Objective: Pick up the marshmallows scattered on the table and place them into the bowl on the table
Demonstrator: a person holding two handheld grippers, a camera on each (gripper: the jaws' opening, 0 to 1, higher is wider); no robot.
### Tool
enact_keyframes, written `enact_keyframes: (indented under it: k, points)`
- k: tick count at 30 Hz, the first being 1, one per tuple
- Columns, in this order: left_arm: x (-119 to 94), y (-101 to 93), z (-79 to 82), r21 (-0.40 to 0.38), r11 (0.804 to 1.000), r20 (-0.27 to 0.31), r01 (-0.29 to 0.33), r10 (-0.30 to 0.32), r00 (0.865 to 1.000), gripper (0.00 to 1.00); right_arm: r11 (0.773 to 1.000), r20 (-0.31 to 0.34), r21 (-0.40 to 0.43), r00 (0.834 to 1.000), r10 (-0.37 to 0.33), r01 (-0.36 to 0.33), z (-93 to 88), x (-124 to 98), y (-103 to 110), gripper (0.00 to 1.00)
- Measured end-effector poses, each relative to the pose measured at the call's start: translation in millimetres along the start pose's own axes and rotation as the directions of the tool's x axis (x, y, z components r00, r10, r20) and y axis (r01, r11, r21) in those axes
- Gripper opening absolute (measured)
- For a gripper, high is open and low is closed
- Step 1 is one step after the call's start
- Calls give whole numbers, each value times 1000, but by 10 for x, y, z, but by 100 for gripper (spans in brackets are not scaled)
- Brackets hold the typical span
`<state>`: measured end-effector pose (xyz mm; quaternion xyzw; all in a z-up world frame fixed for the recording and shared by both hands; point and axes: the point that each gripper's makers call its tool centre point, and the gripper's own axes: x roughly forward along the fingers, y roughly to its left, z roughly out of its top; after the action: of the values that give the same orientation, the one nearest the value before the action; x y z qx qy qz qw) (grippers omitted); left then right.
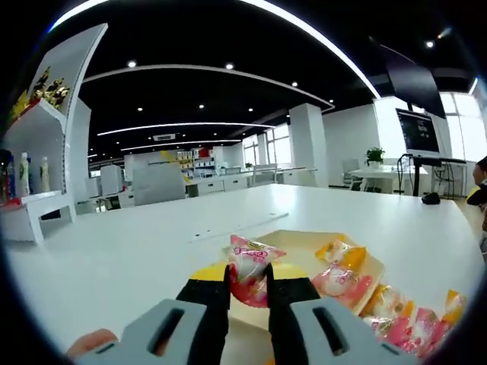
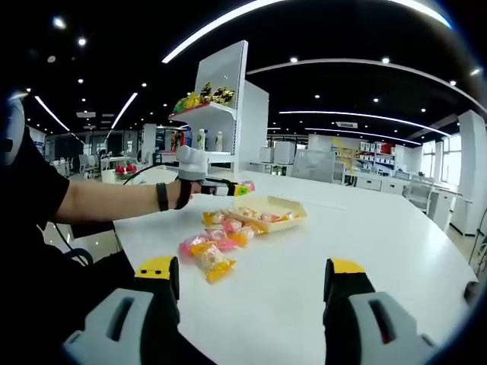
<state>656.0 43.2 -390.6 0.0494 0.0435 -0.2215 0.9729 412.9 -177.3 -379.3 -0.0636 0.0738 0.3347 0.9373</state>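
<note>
Marshmallows, wrapped in pink and orange packets: one pink-wrapped marshmallow pinched between the jaws of the left claw, held just above the bowl. The bowl is a shallow, pale yellow tray on the white worktop.

Inside the bowl, in the left gripper view: an orange-wrapped piece and a pink one, side by side toward its near rim.

Beside the bowl, on the worktop, a loose cluster of wrapped marshmallows, pink and orange mixed, just off the bowl's edge.

Right gripper view: the right claw stands wide, nothing between its yellow-tipped jaws, low over the worktop and well short of the bowl. The scattered cluster lies between this claw and the bowl. Beyond the bowl, the left claw hangs in the person's hand, a dark band on the wrist, marshmallow at its tip.

A white display shelf with bottles stands behind the bowl.
</note>
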Motion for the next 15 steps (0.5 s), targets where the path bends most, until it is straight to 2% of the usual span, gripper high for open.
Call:
enact_keyframes:
  k: [10, 12, 15]
  points:
    - [95, -60, -79, 7, 999, -10, 46, -46, 999, 18, 1000, -10, -4, 1000, 8, -8, -8, 53, 48, 74]
    - [99, -19, -160, 16, 999, -44, 34, -34, 998, 18, 1000, -11, -2, 1000, 12, -12, -11, 61, 63, 75]
    - [98, -4, -204, 1, 999, -54, 38, -38, 998, 18, 1000, -17, -5, 1000, 9, -10, -25, 66, 55, 75]
